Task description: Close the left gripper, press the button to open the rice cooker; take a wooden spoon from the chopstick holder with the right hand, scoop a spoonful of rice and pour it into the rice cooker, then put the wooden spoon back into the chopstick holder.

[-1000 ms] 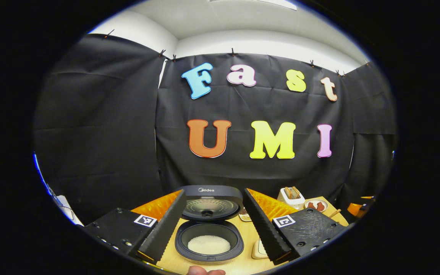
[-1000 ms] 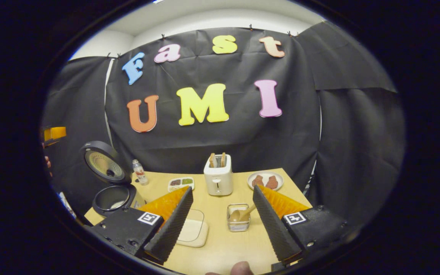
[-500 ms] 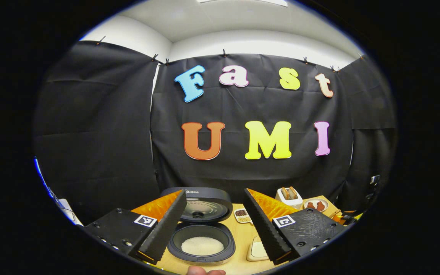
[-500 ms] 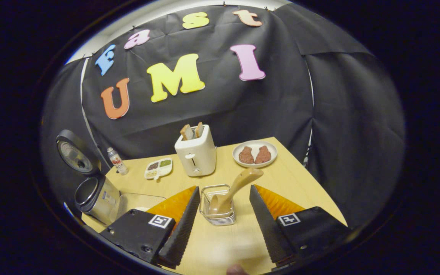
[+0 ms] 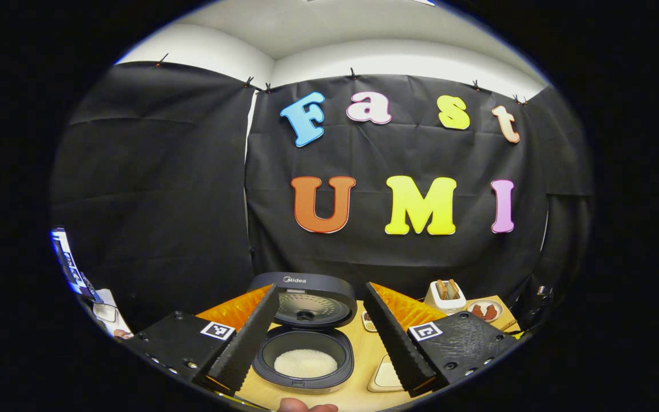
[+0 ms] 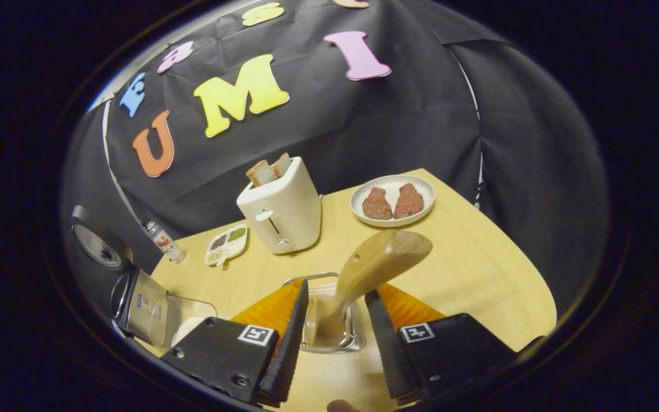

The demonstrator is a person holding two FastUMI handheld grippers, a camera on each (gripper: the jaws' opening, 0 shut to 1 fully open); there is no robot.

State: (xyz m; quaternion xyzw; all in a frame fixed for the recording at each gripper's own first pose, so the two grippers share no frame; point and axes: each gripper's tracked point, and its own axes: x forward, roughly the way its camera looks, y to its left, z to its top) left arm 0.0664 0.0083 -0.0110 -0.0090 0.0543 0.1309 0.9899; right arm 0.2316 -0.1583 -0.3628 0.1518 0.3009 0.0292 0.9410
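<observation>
In the left gripper view the dark rice cooker (image 5: pixel 305 360) stands open, its lid (image 5: pixel 306 297) raised and white rice in the pot. My left gripper (image 5: pixel 321 290) is open just in front of it, holding nothing. In the right gripper view the wooden spoon (image 6: pixel 384 254) stands bowl-down in the wire chopstick holder (image 6: pixel 329 337), its handle leaning up to the right. My right gripper (image 6: pixel 335 292) is open, with a finger on either side of the spoon's shaft; a gap shows on the left side. The cooker's lid (image 6: pixel 98 246) sits at the far left.
A white toaster (image 6: pixel 281 209) with bread, a plate (image 6: pixel 421 191) with two brown pieces, a small divided dish (image 6: pixel 226 245) and a bottle (image 6: pixel 161 240) stand on the wooden table. A clear container of rice (image 6: pixel 186 323) sits beside the cooker. A person's fingertip (image 5: pixel 306 406) shows low down.
My right gripper has moved down and forward to the chopstick holder, and its fingers have narrowed around the spoon. The left gripper has barely shifted and stays open.
</observation>
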